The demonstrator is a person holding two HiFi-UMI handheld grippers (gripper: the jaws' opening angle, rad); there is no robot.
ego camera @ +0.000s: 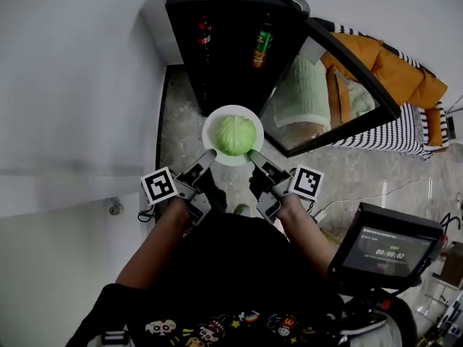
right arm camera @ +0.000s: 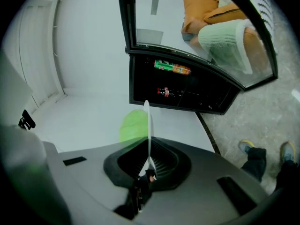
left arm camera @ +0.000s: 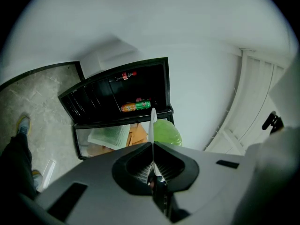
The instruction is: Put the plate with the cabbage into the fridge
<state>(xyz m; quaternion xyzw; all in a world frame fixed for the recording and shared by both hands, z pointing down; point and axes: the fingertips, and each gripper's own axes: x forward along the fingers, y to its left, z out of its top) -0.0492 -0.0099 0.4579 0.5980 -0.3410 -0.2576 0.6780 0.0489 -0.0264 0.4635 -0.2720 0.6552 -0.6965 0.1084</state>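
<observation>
A white plate [ego camera: 211, 130] carrying a green cabbage [ego camera: 235, 134] hangs in the air in front of the open black fridge [ego camera: 231, 35]. My left gripper [ego camera: 209, 155] is shut on the plate's near-left rim, my right gripper [ego camera: 253, 155] on its near-right rim. In the left gripper view the plate [left arm camera: 153, 125] shows edge-on between the jaws, with the cabbage [left arm camera: 168, 132] to its right. In the right gripper view the plate [right arm camera: 147, 125] is again edge-on, the cabbage [right arm camera: 132, 124] to its left.
The fridge's glass door [ego camera: 340, 85] stands swung open to the right. Inside the fridge are a dark bottle [ego camera: 204, 32] and a green-and-orange bottle [ego camera: 262, 46]. A white wall [ego camera: 72, 71] runs along the left. A screen [ego camera: 387, 251] stands at lower right.
</observation>
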